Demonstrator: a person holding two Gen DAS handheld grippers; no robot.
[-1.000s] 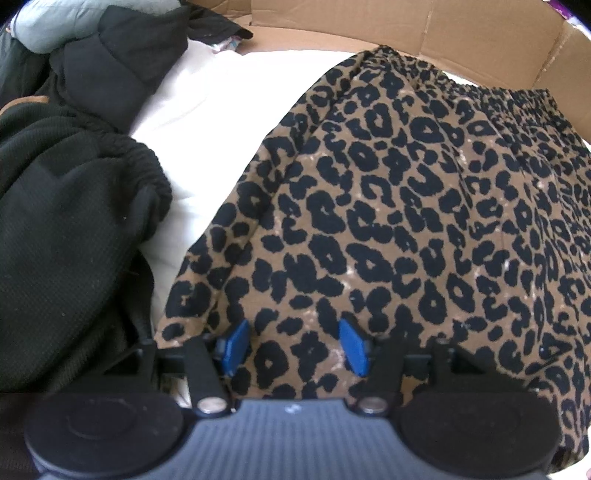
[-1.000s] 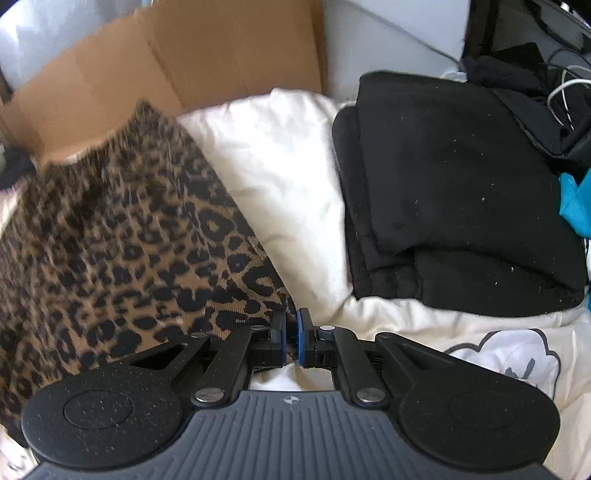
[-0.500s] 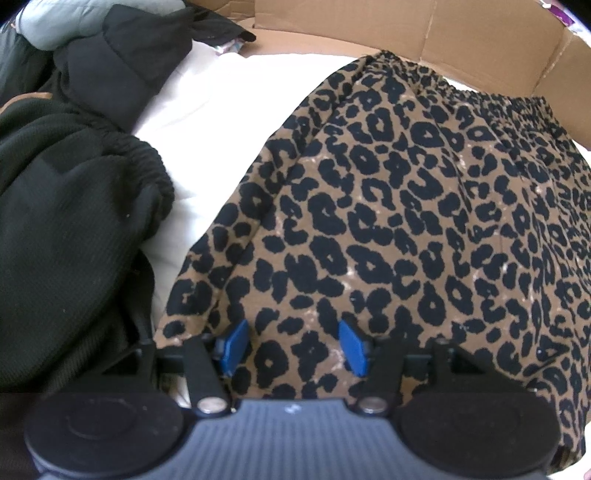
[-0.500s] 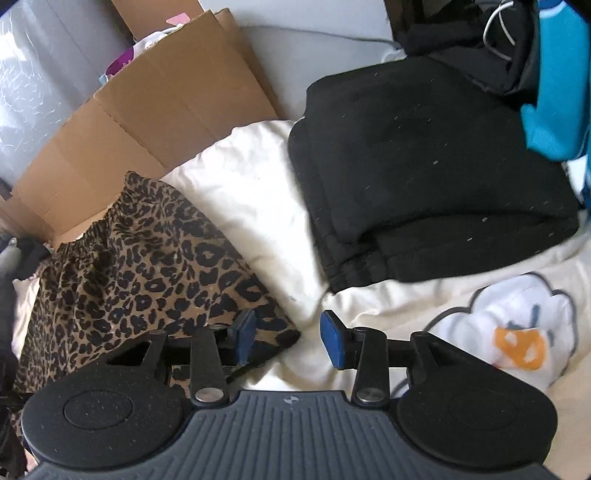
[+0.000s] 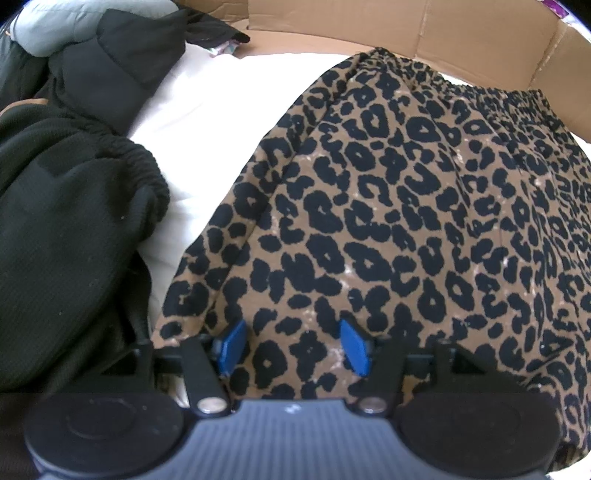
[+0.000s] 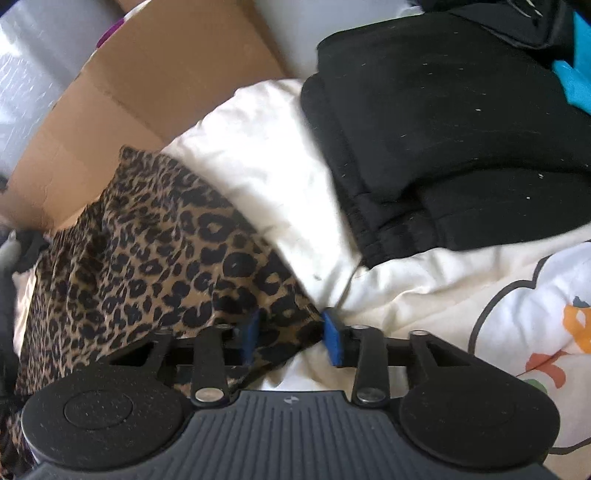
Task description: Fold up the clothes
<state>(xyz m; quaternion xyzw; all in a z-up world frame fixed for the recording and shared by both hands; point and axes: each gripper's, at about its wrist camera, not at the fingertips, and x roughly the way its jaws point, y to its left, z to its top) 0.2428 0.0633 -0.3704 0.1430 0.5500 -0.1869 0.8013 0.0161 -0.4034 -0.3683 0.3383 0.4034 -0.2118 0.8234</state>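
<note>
A leopard-print skirt (image 5: 388,206) lies spread flat on a white bedsheet (image 5: 207,110), its gathered waistband at the far end. My left gripper (image 5: 293,345) is open, its blue pads over the skirt's near left hem. In the right wrist view the skirt (image 6: 147,251) lies to the left. My right gripper (image 6: 291,336) is open, with the skirt's near right corner lying between its blue pads.
A pile of black clothes (image 5: 66,229) lies left of the skirt. A folded black garment (image 6: 443,140) lies on the right. A cardboard sheet (image 5: 406,33) stands behind the skirt. A white cloth with a cartoon print (image 6: 535,314) lies at the near right.
My right gripper opened, letting go of the skirt's right corner, and its view swung to the right and then partly back. The left gripper stayed open and barely moved.
</note>
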